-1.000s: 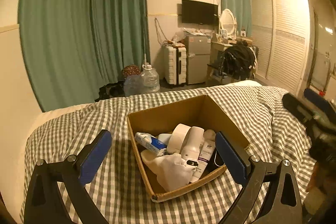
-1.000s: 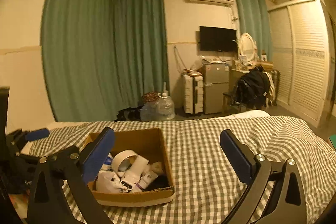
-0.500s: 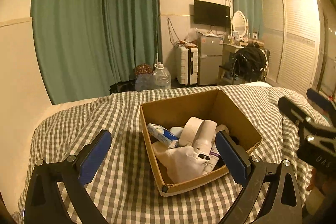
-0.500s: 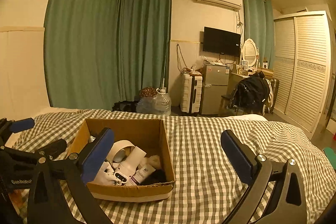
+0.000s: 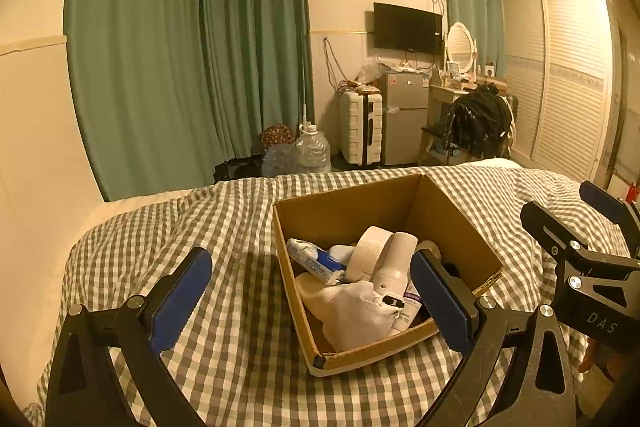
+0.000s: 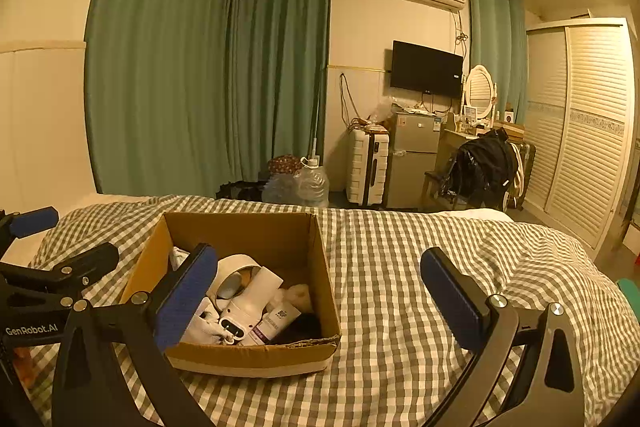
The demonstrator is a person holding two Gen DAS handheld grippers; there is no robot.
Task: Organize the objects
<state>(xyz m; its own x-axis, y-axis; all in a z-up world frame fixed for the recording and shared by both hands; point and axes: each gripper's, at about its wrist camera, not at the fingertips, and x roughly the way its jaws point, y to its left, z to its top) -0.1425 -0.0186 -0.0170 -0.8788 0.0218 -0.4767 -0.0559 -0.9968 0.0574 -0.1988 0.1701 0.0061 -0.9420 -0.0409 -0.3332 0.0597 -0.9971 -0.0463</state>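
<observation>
An open cardboard box (image 5: 360, 211) sits on the checked bedspread (image 5: 224, 227); it also shows in the right wrist view (image 6: 240, 231). In it lie a roll of white tape (image 5: 370, 251), a white bottle (image 5: 394, 263), a blue-and-white tube (image 5: 316, 261), a white cloth (image 5: 352, 315) and a purple-labelled tube (image 6: 276, 323). My left gripper (image 5: 312, 299) is open and empty, near the box's front left. My right gripper (image 6: 320, 299) is open and empty, to the box's right; it shows at the right edge of the left wrist view (image 5: 592, 267).
The bed's checked cover stretches right of the box (image 6: 440, 247). Beyond the bed stand green curtains (image 5: 192, 47), water jugs (image 5: 312, 151), a white suitcase (image 5: 360, 127), a small fridge (image 5: 404, 115), a chair with a black bag (image 5: 476, 123) and a louvred wardrobe (image 5: 568, 75).
Both grippers have lifted and tilted up, so the box sits lower and further right in the left view. Both stay open and empty. The box's contents have not moved.
</observation>
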